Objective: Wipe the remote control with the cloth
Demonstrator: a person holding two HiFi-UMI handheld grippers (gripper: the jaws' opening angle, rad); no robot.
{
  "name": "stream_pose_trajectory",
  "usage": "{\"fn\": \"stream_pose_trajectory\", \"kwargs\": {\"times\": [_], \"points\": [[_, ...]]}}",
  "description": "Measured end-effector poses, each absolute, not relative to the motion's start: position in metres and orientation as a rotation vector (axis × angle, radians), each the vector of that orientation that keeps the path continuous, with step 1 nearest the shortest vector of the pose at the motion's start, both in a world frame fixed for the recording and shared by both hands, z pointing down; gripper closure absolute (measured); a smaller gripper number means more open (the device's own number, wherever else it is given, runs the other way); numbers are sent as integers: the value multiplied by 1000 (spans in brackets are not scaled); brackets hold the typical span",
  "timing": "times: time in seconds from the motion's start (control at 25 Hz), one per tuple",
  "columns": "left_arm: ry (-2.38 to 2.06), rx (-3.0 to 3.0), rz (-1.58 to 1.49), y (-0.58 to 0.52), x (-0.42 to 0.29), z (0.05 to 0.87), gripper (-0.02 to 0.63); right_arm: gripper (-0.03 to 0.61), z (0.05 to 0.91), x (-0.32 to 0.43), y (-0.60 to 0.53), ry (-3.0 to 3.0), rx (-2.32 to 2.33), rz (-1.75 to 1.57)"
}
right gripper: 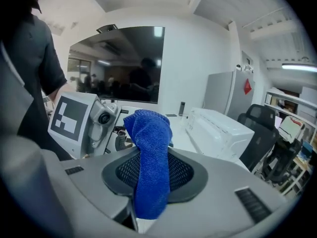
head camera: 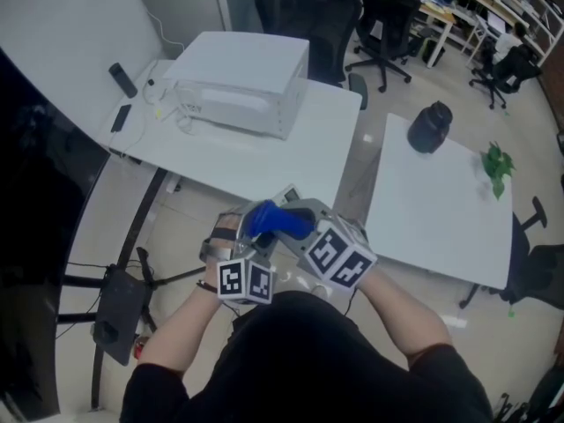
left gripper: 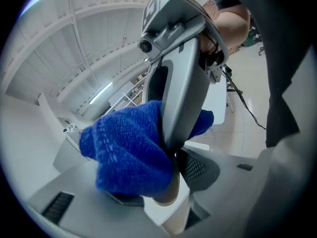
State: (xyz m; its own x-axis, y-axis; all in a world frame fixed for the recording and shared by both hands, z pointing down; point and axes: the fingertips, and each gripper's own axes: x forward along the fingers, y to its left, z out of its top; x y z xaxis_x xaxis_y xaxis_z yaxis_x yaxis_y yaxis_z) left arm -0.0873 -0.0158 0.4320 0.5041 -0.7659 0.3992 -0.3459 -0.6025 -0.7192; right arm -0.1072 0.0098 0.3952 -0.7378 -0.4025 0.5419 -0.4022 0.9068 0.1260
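A blue cloth (head camera: pixel 275 221) is bunched between the two grippers, held close in front of the person's body above the floor. My right gripper (right gripper: pixel 148 209) is shut on the cloth (right gripper: pixel 151 162), which stands up out of its jaws. In the left gripper view the cloth (left gripper: pixel 129 152) is pressed down over the mouth of my left gripper (left gripper: pixel 163 214), with the right gripper's long grey body (left gripper: pixel 185 73) lying across it. A pale slab, apparently the remote control (left gripper: pixel 161 209), sits clamped between the left jaws and is mostly hidden under the cloth. A light end of it (head camera: pixel 287 195) pokes out in the head view.
A white table (head camera: pixel 291 157) ahead carries a white box-shaped appliance (head camera: pixel 240 82) and two small black remotes (head camera: pixel 122 79). A second white table (head camera: pixel 432 210) to the right holds a black object (head camera: pixel 430 126) and a green plant (head camera: pixel 497 166). Office chairs (head camera: pixel 308 11) stand behind, a tripod base (head camera: pixel 119 302) at the left.
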Motion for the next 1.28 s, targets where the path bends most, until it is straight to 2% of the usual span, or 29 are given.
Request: {"fn": "stream_pose_trajectory", "kwargs": {"times": [0.64, 0.8, 0.92, 1.04, 1.12, 1.28], "points": [[910, -2244, -931, 6, -95, 429, 411, 460, 406, -54, -38, -2273, 880, -125], [1050, -2466, -827, -4, -103, 424, 411, 460, 385, -39, -43, -2349, 1001, -70], [1289, -2985, -404, -19, -113, 409, 411, 460, 367, -30, -43, -2586, 1116, 159], [1386, -3409, 385, -34, -127, 394, 411, 460, 374, -29, -33, -2675, 1158, 294], [1418, -3483, 836, -42, -139, 385, 411, 460, 392, -44, -22, -2653, 1096, 332], [1416, -3480, 1211, -47, -150, 371, 411, 460, 416, -84, 3, -2638, 909, 386]]}}
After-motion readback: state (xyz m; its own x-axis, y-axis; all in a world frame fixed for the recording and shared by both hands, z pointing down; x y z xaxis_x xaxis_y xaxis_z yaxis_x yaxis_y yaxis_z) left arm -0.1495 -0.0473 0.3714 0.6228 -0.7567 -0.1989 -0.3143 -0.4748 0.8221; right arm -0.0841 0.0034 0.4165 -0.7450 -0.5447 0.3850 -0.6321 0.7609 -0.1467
